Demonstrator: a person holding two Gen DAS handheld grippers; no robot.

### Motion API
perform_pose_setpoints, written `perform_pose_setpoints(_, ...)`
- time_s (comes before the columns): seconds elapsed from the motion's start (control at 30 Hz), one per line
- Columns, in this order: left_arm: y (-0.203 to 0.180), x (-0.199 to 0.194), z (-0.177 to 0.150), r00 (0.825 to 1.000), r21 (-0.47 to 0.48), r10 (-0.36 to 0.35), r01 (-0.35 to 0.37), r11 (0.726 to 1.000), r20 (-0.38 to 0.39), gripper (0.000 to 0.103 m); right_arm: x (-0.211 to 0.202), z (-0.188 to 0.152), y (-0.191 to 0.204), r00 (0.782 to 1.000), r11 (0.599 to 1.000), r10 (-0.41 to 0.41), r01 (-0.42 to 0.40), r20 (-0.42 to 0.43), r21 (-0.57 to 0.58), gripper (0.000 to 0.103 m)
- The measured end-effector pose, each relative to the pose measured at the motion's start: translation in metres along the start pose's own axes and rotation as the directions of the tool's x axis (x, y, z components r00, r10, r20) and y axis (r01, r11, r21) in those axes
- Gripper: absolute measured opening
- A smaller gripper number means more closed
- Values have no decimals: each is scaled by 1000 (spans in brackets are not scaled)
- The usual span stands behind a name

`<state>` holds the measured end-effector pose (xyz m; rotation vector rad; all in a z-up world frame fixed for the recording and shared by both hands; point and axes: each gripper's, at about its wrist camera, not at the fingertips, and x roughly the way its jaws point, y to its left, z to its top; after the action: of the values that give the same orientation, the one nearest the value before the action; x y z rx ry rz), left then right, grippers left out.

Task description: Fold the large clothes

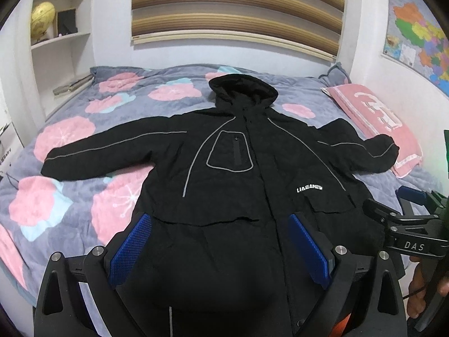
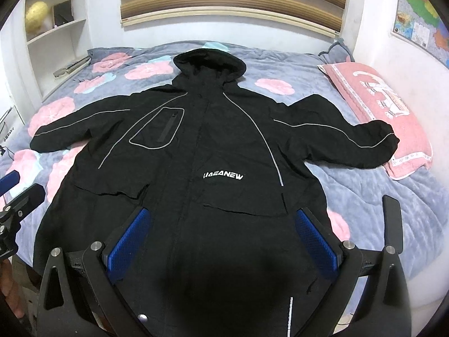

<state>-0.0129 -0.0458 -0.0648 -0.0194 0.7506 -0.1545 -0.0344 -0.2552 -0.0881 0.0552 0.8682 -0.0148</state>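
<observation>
Left gripper [image 1: 220, 248]: jaws wide apart, nothing between them, held over the jacket's hem at lower centre of the left wrist view.
Right gripper [image 2: 221, 243]: likewise released and empty, over the hem at lower centre of its own view.
Jacket [image 2: 213, 151]: spread flat, front up, on the bed [image 2: 364, 185]; long axis runs from the grippers up-frame to the hood [image 2: 209, 61].
Sleeves: left sleeve [image 1: 112, 148] reaches toward frame left, right sleeve [image 2: 348, 137] toward the pillow [image 2: 393, 112].
Nearer hand: my judgement, each gripper takes the sleeve on its own side.

We see both grippers alike — left gripper [image 1: 220, 248], right gripper [image 2: 224, 245]: black frames, blue knurled pads [image 1: 132, 245], silver pivot bolts [image 1: 96, 250] — "DAS" clamp [image 1: 414, 245].
</observation>
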Motion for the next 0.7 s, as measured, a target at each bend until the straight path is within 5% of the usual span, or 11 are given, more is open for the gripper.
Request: perform_pose_setpoints(0.7, 4, 4, -1, 1000, -23, -19, 18, 1000, -9, 98, -5, 1, 6, 1000, 1000, -10, 11, 17, -21, 103)
